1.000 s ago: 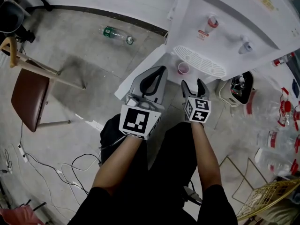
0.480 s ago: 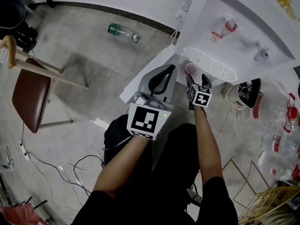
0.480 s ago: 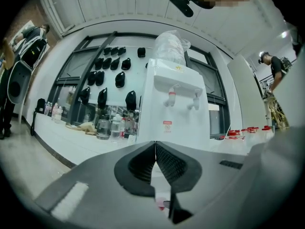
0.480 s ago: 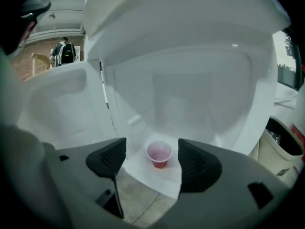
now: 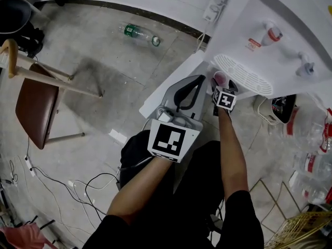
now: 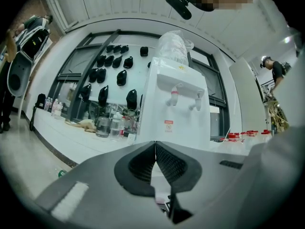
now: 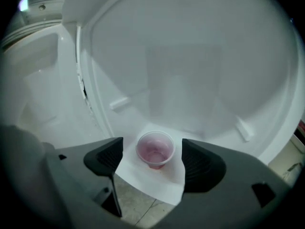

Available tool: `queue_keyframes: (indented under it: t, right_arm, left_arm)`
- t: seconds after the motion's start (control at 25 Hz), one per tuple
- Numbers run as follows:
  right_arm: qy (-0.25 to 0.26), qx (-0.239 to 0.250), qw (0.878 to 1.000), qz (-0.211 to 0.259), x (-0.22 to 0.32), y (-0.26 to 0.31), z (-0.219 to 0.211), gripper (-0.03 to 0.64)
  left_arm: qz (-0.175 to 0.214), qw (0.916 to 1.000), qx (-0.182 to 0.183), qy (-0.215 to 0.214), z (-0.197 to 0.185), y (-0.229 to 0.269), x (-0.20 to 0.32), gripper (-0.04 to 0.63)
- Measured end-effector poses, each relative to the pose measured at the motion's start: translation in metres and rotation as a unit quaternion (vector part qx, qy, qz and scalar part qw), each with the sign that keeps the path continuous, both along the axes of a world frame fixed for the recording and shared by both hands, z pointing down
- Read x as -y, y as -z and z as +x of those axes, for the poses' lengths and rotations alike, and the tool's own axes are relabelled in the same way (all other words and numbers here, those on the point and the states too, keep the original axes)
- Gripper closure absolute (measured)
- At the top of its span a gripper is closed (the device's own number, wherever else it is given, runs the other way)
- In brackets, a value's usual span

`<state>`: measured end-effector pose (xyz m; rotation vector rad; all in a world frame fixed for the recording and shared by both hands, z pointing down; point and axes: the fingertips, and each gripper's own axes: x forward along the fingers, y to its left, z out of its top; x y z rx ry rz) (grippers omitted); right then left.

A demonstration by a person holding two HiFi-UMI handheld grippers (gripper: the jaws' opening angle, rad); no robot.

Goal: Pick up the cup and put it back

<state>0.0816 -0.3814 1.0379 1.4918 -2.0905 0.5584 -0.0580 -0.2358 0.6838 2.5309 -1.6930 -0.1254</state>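
A small pink translucent cup [image 7: 155, 150] stands upright on a white sheet [image 7: 159, 182] under the water dispenser [image 5: 282, 32], just left of its drip tray [image 5: 243, 74]. My right gripper [image 7: 152, 152] has its jaws on either side of the cup. The jaws are opening and neither pad touches the cup. In the head view the cup [image 5: 220, 78] shows just beyond the right gripper [image 5: 223, 84]. My left gripper [image 5: 198, 80] hovers to the left of the cup. In the left gripper view the left gripper [image 6: 155, 145] is shut with nothing in it.
A brown chair [image 5: 32, 108] stands at the left, with a green-labelled bottle [image 5: 140, 33] lying on the floor behind it. Cables [image 5: 78, 185] trail across the floor. Several plastic bottles [image 5: 311, 160] and a wire basket [image 5: 298, 227] crowd the right side.
My right gripper has moved forward to the cup, and its jaws now flank it and stand wider. The left gripper has moved forward a little too.
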Motion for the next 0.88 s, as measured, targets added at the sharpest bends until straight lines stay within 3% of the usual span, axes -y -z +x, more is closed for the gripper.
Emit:
queue_keyframes:
  t: [0.48, 0.76, 0.88]
  right_arm:
    - [-0.023, -0.013, 0.998, -0.064, 0.008, -0.050, 0.006, 0.264]
    - [-0.025, -0.025, 0.998, -0.049, 0.010, -0.050, 0.010, 0.265]
    - [-0.014, -0.031, 0.999, -0.018, 0.022, -0.042, 0.007, 0.265]
  left_arm:
    - [0.005, 0.9999, 0.000, -0.010, 0.003, 0.006, -0.003, 0.588]
    - [0.000, 0.9999, -0.008, -0.014, 0.006, 0.005, -0.007, 0.588]
    - [0.004, 0.9998, -0.005, -0.020, 0.008, 0.007, -0.009, 0.588]
